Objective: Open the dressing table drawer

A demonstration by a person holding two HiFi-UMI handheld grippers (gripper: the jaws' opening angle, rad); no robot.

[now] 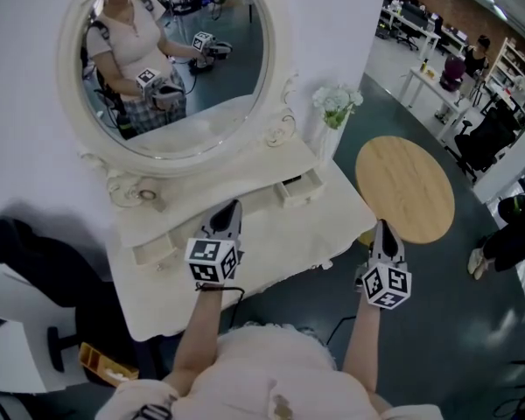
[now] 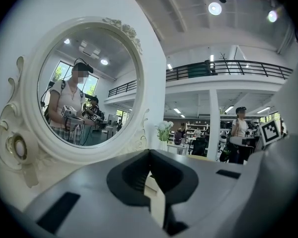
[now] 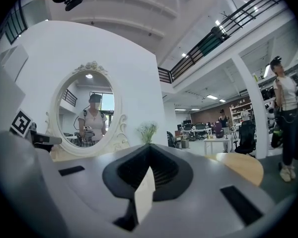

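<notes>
The oval mirror [image 1: 171,68] stands at the back of the white bench [image 1: 271,252]. Below the mirror's right edge sits a small drawer [image 1: 299,189], which seems to stick out slightly from its tier; a second small drawer [image 1: 153,250] sits below the mirror's left edge. The left gripper [image 1: 234,206] hovers over the bench top below the mirror, between the two drawers and touching neither, its jaws clenched on nothing. The right gripper [image 1: 383,226], also clenched and empty, hangs off to the mirror's lower right, past the bench corner. A vase of white flowers [image 1: 335,112] stands just right of the mirror, a round wooden bench [image 1: 405,186] farther right, and a black chair [image 1: 35,261] to the lower left.
</notes>
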